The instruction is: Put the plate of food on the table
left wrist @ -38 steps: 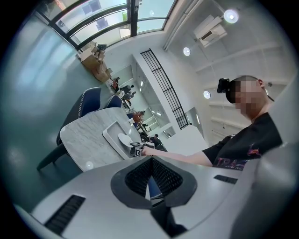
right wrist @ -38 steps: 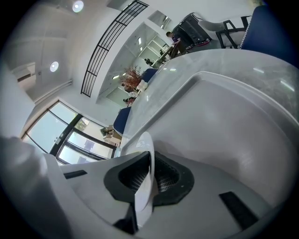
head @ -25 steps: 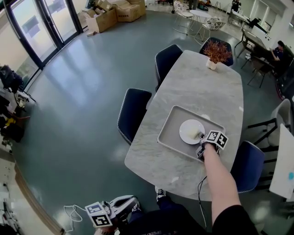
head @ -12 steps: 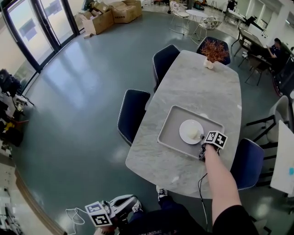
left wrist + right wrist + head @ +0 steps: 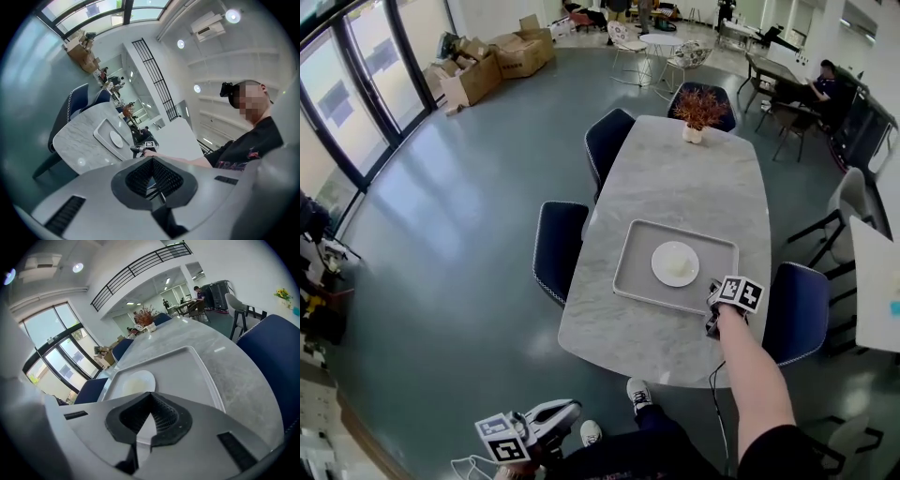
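The plate of food (image 5: 675, 263) sits in the grey tray (image 5: 636, 274) on the marble table (image 5: 684, 178). The right gripper (image 5: 152, 394), jaws closed tip to tip with nothing seen between them, is at the tray's edge, at 5 o'clock from the plate. The left gripper (image 5: 153, 159), jaws likewise together, hangs off the table at 7 o'clock

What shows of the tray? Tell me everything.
The tray is pale grey, rectangular, with rounded corners and a low raised rim. It lies flat on the marble table, near its close end. A white plate of pale food sits on it. The right gripper is at its near right corner; contact cannot be told.
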Demonstrator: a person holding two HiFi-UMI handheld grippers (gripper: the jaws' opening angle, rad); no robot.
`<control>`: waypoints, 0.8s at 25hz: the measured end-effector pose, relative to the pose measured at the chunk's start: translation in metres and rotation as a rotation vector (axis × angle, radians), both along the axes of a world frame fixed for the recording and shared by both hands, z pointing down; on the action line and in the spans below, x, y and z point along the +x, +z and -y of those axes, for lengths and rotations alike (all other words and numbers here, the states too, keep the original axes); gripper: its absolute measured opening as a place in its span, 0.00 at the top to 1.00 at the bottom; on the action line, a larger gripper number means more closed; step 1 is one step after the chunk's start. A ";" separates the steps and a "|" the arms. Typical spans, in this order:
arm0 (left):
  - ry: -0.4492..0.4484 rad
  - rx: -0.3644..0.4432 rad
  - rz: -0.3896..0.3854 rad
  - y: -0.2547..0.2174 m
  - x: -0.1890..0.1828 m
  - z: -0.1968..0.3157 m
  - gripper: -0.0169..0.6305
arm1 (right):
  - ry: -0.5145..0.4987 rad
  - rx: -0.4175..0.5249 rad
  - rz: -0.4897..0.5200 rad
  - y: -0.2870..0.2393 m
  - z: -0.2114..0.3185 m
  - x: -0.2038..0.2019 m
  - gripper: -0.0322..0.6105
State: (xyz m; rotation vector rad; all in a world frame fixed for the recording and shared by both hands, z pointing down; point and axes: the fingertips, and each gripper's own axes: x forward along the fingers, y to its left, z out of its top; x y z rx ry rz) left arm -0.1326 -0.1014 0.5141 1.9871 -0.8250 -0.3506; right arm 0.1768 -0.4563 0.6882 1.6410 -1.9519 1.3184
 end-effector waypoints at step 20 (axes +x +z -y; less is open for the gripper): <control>0.293 0.048 0.037 -0.002 0.015 -0.094 0.96 | -0.171 0.213 0.373 -0.110 -0.322 -0.086 0.93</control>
